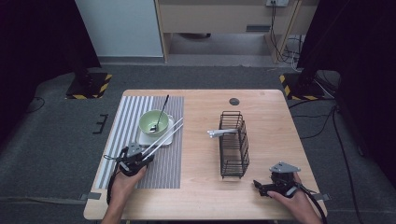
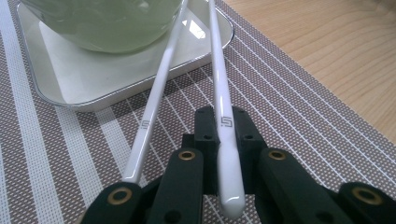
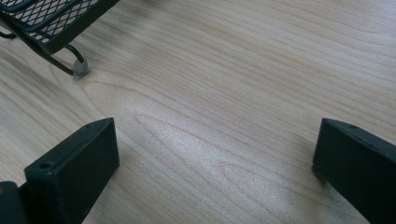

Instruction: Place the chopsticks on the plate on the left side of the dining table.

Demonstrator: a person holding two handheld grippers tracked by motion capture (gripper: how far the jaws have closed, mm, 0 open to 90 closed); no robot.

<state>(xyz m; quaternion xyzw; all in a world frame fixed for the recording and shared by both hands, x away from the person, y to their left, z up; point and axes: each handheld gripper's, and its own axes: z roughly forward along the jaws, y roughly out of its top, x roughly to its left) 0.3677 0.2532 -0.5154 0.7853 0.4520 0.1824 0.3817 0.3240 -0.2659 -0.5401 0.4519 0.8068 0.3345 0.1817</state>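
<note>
Two white chopsticks (image 1: 164, 138) lean from a striped placemat (image 1: 120, 140) onto a white square plate (image 1: 144, 138) under a pale green bowl (image 1: 153, 122). My left gripper (image 1: 144, 159) is on the mat just in front of the plate. In the left gripper view its jaws are shut on the thick end of one chopstick (image 2: 222, 93), while the second chopstick (image 2: 156, 93) lies loose beside it over the left jaw. A dark spoon (image 1: 161, 111) stands in the bowl. My right gripper (image 1: 259, 185) rests open on bare wood near the front right, with nothing between its jaws (image 3: 215, 140).
A black wire basket (image 1: 233, 144) stands mid-table, with a silvery utensil (image 1: 218, 133) poking out of its left side. Its foot (image 3: 79, 69) is close ahead of the right gripper. The wooden table (image 1: 201, 112) has a round grommet (image 1: 234, 101) near the back edge.
</note>
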